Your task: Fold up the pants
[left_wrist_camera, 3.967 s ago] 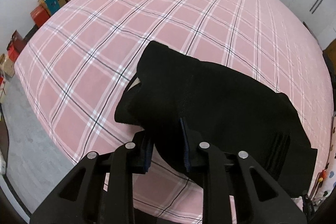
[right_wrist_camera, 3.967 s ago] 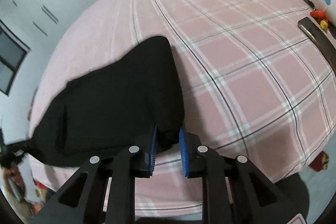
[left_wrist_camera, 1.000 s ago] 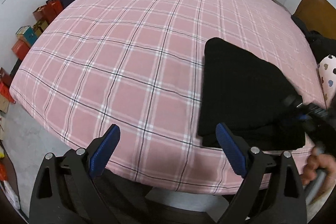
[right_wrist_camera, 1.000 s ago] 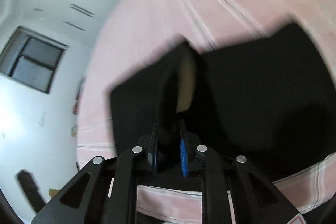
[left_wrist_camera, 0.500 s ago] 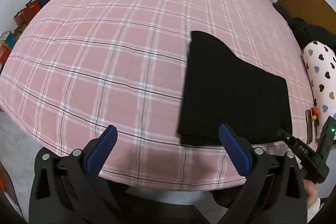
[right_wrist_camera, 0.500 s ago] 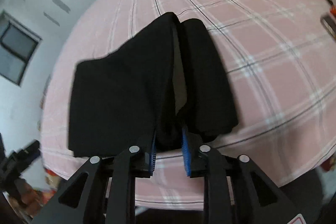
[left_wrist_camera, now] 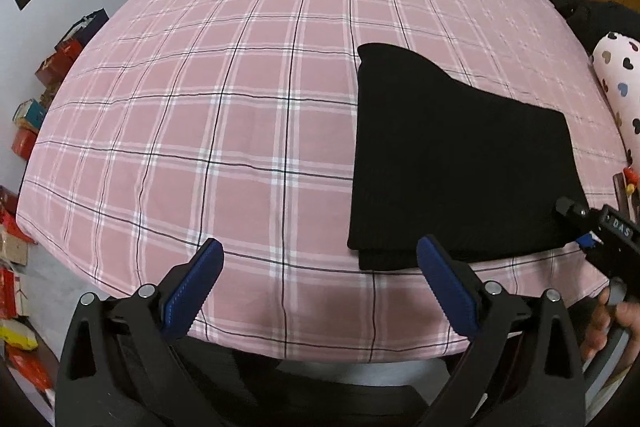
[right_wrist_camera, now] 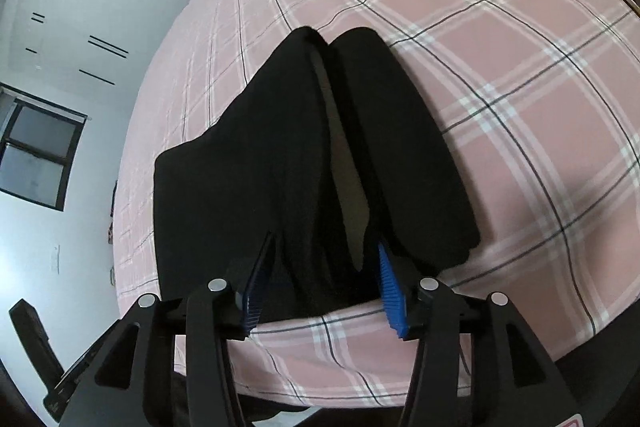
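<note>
Pants [left_wrist_camera: 452, 163] lie folded on the pink plaid bed [left_wrist_camera: 240, 87], near its front edge. Half a second ago the right hand-held gripper [right_wrist_camera: 324, 287] pinched their hem; now its jaws stand apart around it. The left hand-held gripper [left_wrist_camera: 320, 283] hangs wide open and empty, so the folding seems finished.

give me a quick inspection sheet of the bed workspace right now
surface: pink plaid bedsheet, smooth, covers the bed
job's things: folded black pants lie near the bed's front edge; in the right wrist view a top layer gapes open
clutter: heart-print white pillow at the bed's side
grippers: left gripper open, off the cloth; right gripper open, fingers astride the pants edge
cables: nothing seen
surroundings: red gift boxes on the floor, white wardrobe doors, dark window
</note>
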A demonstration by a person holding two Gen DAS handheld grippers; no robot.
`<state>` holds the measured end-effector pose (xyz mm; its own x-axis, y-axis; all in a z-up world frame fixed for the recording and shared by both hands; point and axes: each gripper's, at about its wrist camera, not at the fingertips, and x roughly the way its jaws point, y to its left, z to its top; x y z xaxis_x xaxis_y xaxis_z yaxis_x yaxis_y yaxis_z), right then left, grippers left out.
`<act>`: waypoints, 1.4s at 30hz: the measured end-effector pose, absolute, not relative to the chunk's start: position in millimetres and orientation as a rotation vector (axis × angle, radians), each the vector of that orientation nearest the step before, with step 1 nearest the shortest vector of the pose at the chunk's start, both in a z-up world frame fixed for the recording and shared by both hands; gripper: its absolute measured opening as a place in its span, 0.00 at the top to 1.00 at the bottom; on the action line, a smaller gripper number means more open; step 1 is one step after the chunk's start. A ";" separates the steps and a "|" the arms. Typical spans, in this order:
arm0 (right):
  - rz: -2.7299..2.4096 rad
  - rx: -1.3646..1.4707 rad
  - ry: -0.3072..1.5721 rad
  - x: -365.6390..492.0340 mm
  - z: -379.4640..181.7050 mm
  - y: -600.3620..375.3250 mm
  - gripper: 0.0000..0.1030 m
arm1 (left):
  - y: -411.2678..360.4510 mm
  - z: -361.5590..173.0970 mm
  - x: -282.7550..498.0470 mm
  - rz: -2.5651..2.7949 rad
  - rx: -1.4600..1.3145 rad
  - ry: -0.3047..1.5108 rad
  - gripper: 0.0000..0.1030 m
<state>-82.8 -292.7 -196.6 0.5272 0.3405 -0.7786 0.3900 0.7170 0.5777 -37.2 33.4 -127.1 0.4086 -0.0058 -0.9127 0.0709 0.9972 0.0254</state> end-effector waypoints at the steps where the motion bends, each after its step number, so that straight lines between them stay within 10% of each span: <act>1: -0.038 0.800 1.052 -80.1 -197.1 -291.3 0.52 | 33.2 -127.8 -37.4 -0.048 0.065 1.151 0.08; 7: -0.035 0.775 1.043 -78.1 -192.3 -284.9 0.81 | 35.1 -130.3 -38.6 -0.044 0.069 1.163 0.08; 29: 0.156 0.772 1.067 -33.9 -110.2 -254.7 0.81 | -114.3 -130.7 -28.5 -0.452 0.263 0.946 0.06; 31: 0.166 0.840 1.070 -37.8 -118.9 -267.9 0.81 | -128.1 -142.5 -15.4 -0.498 0.233 1.000 0.19; 33: 0.166 0.879 1.080 -39.5 -128.9 -279.6 0.79 | -138.4 -155.3 -4.7 -0.574 0.203 1.070 0.63; 35: 0.135 0.885 1.061 -48.4 -129.6 -291.4 0.73 | -134.3 -157.7 8.9 -0.558 0.152 1.111 0.86; 38: 0.051 0.850 0.959 -70.7 -113.5 -309.1 0.53 | -100.8 -135.1 25.1 -0.511 0.010 1.089 0.87; 42: -0.049 0.595 0.935 -87.5 -98.3 -307.5 0.52 | -2.5 -79.5 41.0 -0.345 -0.157 0.982 0.87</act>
